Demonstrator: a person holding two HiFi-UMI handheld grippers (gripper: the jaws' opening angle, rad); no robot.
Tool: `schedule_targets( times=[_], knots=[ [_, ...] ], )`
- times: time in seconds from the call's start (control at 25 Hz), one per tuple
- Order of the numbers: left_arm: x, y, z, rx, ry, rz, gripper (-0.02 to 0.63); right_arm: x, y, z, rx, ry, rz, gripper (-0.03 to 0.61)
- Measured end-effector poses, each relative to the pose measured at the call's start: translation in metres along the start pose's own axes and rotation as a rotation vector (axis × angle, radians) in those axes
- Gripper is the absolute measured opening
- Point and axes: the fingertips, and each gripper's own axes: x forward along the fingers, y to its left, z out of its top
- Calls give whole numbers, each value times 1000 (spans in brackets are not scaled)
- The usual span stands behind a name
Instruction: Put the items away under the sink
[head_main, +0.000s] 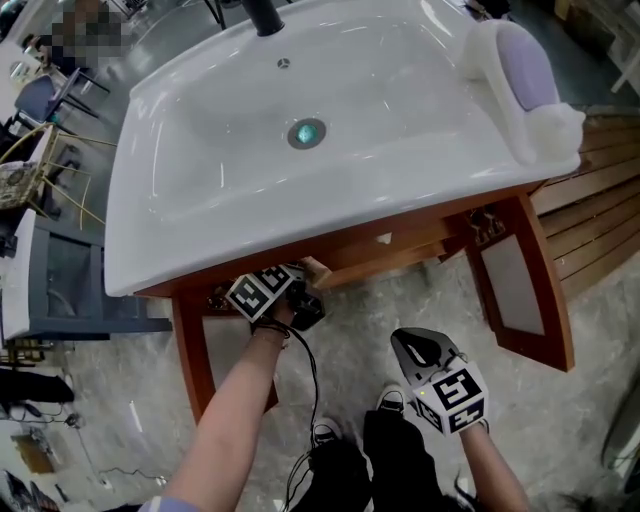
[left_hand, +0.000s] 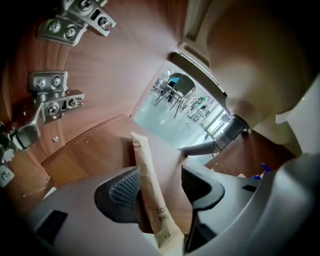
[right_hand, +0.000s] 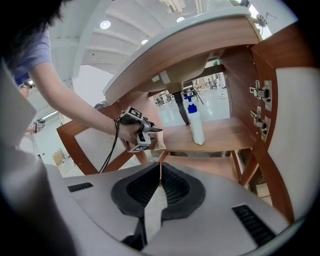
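Release looks like the step in hand. Under the white ceramic sink basin (head_main: 200, 180), inside the open reddish-brown wooden cabinet (head_main: 400, 255), the left tongs (left_hand: 169, 187) stand spread, and a slim tan paper toothbrush packet (left_hand: 146, 167) rises between them. It leans on the ribbed pad at the picture's left, with a clear gap to the other pad, so nothing pinches it. Its far end points toward the wooden shelf (right_hand: 225, 135); no view shows for certain whether it rests there. In the right gripper view the packet sits right at the shelf's front edge. It is well apart from the white spray bottle with a blue cap (right_hand: 196, 125), which stands upright further in, near the dark drain pipe (right_hand: 180, 106).

To finish well, I judge that the left tongs should draw straight back along their own line, without rolling. The packet touches one pad, so a twist could drag it off the shelf's lip. Nudging it a little deeper first would be safer, given how near the front it lies. The metal door hinges (left_hand: 52, 100) are close on that side, so the way out should stay central. The right tongs (right_hand: 160, 186) are pressed together with nothing between them, held low in front of the cabinet.
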Motion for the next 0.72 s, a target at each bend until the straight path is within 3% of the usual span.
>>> schedule_targets(
  times=[0.28, 0.72],
  knots=[
    [-17, 7, -23, 19, 72, 59, 252, -9, 6, 7, 17, 6, -22, 21],
    [-61, -17, -40, 138, 124, 22, 250, -32, 37, 32, 16, -6, -37, 21]
  ],
)
